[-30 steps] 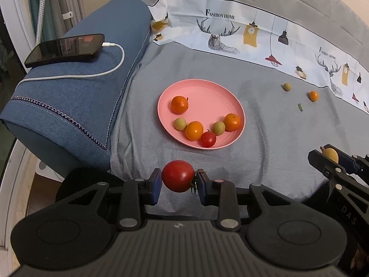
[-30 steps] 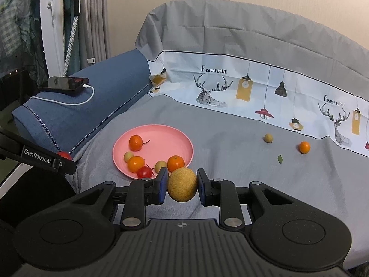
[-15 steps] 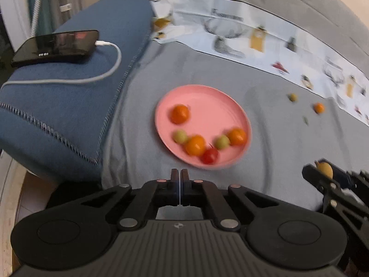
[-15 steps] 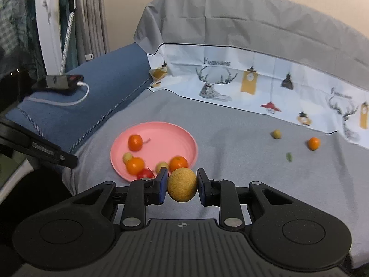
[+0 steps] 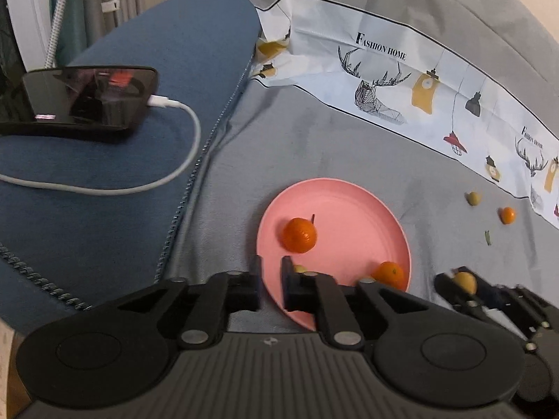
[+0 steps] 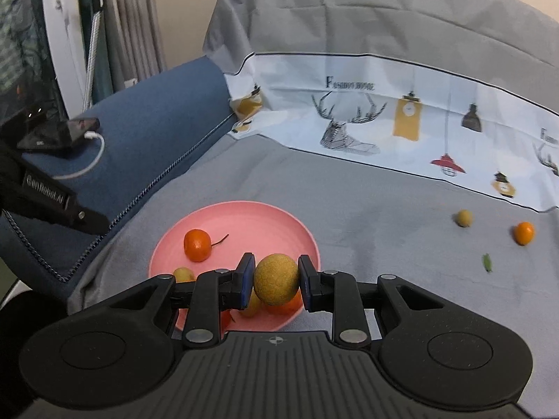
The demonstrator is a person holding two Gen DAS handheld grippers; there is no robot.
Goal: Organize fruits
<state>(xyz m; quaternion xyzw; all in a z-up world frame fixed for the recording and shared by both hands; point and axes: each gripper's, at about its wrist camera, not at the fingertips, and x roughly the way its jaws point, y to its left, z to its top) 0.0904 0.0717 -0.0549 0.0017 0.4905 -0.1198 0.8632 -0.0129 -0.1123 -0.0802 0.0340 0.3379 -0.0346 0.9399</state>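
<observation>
Right gripper (image 6: 275, 281) pinches yellow fruit (image 6: 276, 278); left gripper (image 5: 269, 281) slightly parted, empty

We note a bed under a grey sheet (image 6: 384, 209). A pink plate (image 6: 251, 216) lies on it just ahead of the right jaws. Well ahead and right of them lie a yellow-green fruit (image 6: 464, 217), a small orange (image 6: 524, 233) and a green leaf (image 6: 487, 263), apart. A blue bolster (image 5: 104, 209) borders the sheet ahead-left of the left jaws.
</observation>
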